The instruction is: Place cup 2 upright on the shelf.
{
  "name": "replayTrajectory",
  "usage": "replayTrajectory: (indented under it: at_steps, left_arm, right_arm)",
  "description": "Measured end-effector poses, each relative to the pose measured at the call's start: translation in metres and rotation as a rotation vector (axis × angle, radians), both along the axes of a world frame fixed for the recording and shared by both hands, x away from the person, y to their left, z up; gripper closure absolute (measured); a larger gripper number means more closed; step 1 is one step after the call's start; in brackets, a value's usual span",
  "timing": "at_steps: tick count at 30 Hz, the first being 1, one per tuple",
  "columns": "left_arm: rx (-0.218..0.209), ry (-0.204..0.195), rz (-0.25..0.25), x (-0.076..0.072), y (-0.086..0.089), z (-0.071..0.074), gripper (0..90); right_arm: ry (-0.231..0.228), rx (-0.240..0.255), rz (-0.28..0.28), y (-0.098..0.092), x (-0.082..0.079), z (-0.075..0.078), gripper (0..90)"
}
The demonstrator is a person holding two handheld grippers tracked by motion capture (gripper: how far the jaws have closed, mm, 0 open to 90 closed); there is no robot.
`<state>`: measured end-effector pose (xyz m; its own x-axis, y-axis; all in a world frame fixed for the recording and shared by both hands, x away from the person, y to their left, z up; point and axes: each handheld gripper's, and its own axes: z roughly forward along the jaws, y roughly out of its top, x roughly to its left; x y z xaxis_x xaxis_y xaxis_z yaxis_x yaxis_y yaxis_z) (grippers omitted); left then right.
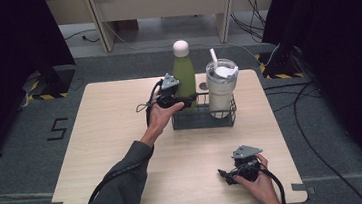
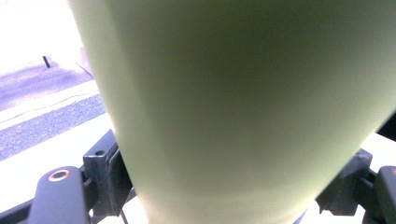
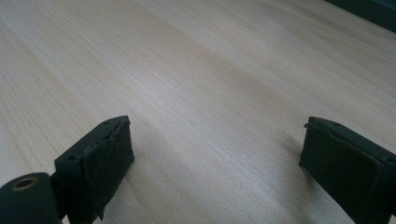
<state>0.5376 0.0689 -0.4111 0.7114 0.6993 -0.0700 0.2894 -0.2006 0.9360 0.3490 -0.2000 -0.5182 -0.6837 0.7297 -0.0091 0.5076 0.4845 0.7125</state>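
Observation:
A green bottle (image 1: 184,74) with a white cap stands at the left end of a black wire basket (image 1: 204,122); its base is hidden behind my left gripper. My left gripper (image 1: 187,100) comes in from the left and is shut on the bottle's lower body. In the left gripper view the green bottle (image 2: 243,112) sits between both jaws, with the pads (image 2: 108,172) against its sides. My right gripper (image 1: 226,174) rests low over the table's front right, open, with bare wood between the jaws of the right gripper (image 3: 215,158).
A white tumbler (image 1: 221,85) with a lid and straw stands in the basket's right end, close beside the bottle. The light wooden table (image 1: 117,138) extends left and in front of the basket. Cables lie on the floor beyond the table's right edge.

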Motion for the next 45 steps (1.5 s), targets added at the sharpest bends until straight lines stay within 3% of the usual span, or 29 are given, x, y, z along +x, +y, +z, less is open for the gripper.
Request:
replayTrajectory:
  at_steps: [24,36,45]
  left_arm:
    - [0.035,0.04,0.019,0.008,-0.005,-0.026,20.4]
    - [0.033,0.044,0.02,0.009,-0.005,-0.034,20.4]
    - [0.04,0.02,0.013,0.007,-0.005,-0.036,20.3]
  right_arm:
    - [-0.001,0.001,0.0,0.0,0.0,0.0,9.4]
    - [-0.001,0.0,0.0,0.0,0.0,0.0,9.5]
    - [-0.001,0.0,0.0,0.0,0.0,0.0,9.4]
